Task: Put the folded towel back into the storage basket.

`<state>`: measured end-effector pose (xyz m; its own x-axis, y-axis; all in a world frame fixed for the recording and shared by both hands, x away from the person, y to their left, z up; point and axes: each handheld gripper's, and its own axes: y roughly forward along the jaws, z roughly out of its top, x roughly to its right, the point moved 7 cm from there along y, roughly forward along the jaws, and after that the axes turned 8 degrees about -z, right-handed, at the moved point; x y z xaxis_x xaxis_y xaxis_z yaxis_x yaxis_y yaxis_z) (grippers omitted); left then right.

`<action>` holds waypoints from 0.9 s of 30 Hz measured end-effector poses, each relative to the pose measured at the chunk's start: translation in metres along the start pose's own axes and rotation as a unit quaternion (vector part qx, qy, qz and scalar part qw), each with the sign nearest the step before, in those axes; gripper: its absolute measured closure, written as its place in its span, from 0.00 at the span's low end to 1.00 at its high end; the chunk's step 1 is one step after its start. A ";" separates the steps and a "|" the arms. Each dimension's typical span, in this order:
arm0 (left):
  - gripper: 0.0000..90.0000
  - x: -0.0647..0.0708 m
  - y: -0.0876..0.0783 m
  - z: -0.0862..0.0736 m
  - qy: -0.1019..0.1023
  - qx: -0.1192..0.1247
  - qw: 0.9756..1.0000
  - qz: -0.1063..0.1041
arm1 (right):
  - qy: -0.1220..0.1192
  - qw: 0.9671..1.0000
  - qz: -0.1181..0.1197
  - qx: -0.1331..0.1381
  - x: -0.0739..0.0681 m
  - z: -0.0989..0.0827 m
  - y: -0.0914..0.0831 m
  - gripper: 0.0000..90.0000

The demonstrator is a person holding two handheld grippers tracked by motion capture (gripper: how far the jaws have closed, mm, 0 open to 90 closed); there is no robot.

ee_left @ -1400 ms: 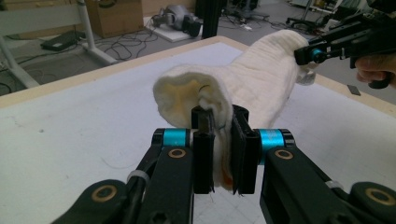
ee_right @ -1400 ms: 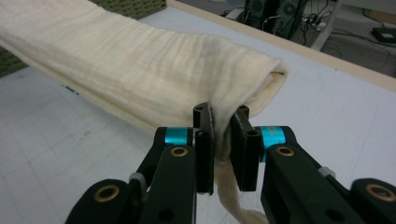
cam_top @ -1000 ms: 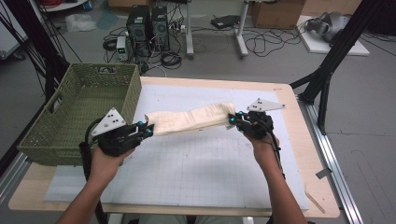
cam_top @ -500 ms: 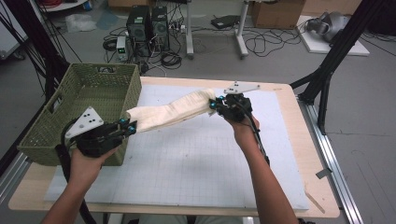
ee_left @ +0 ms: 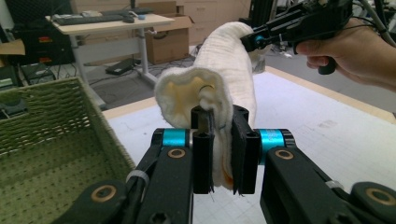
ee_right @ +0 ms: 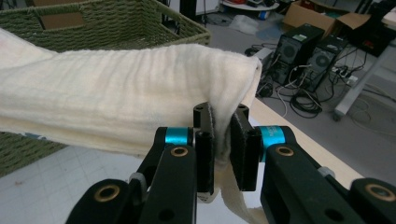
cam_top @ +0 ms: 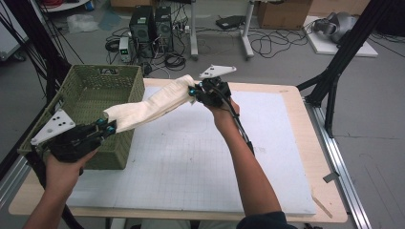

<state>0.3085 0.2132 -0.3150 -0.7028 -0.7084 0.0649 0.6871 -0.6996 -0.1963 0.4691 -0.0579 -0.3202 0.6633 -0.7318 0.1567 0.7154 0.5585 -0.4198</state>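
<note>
Cream folded towel [cam_top: 148, 105] is held off the table, stretched between both grippers, its left end over the near right corner of the green woven basket [cam_top: 90, 90]. Left gripper [cam_top: 107, 126] is clamped narrow on one towel end; in the left gripper view the cloth [ee_left: 219, 93] is seen pinched between the black pads [ee_left: 203, 154]. Right gripper [cam_top: 193, 90] is likewise closed narrow on the other end, higher and farther back; the cloth [ee_right: 140, 93] is seen squeezed between its pads [ee_right: 243, 149], with a strip hanging below. A white gridded mat [cam_top: 191, 157] is laid on a pale wooden table [cam_top: 315, 143]. Grey floor, computer towers [cam_top: 152, 24], loose cables and cardboard boxes are seen beyond. The right hand [ee_left: 355, 44] with its gripper is seen far off in the left gripper view. The basket's inner floor [ee_left: 42, 182] is seen there; its weave [ee_right: 107, 23] is seen close up behind the towel in the right gripper view.
</note>
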 end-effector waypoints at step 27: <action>0.90 -0.040 -0.062 0.002 -0.007 0.026 0.997 0.070 | -0.060 0.997 0.026 0.032 -0.064 0.098 0.077 0.91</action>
<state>0.2941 0.2850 -0.3036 -0.5969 -0.8005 0.0532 0.7872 -0.5972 -0.1542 0.5026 0.0703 -0.2751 0.7190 -0.6510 0.2432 0.6889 0.6216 -0.3728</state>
